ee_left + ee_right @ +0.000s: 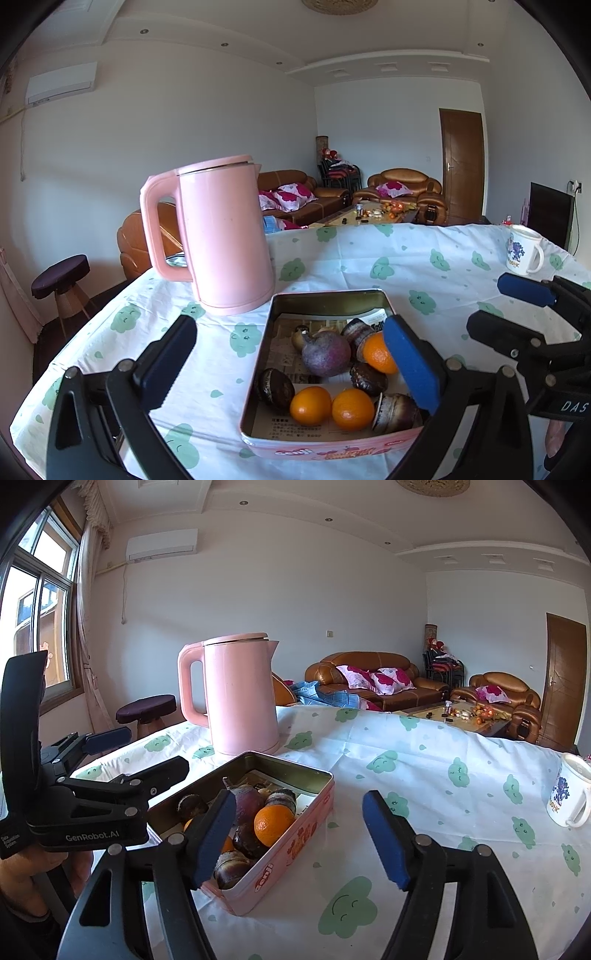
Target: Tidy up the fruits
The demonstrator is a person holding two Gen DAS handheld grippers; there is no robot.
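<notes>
Pink tin [325, 448] near the tabletop's front edge holds oranges [310, 405], dark chestnuts [275, 387] and a purple fruit [325, 353]. Left gripper [291, 363] and right gripper [301, 836] both hang wide open, empty. Kettle [221, 236] stands behind; mug [524, 251] far right

On your table's cloud-print cloth [388, 266] stands a pink kettle [221, 236], upright, handle to the left. Far right you have a white mug [522, 251]. Beyond the table you see a stool [147, 707], brown sofas [369, 679] with floral pillows, and a door [461, 166].
</notes>
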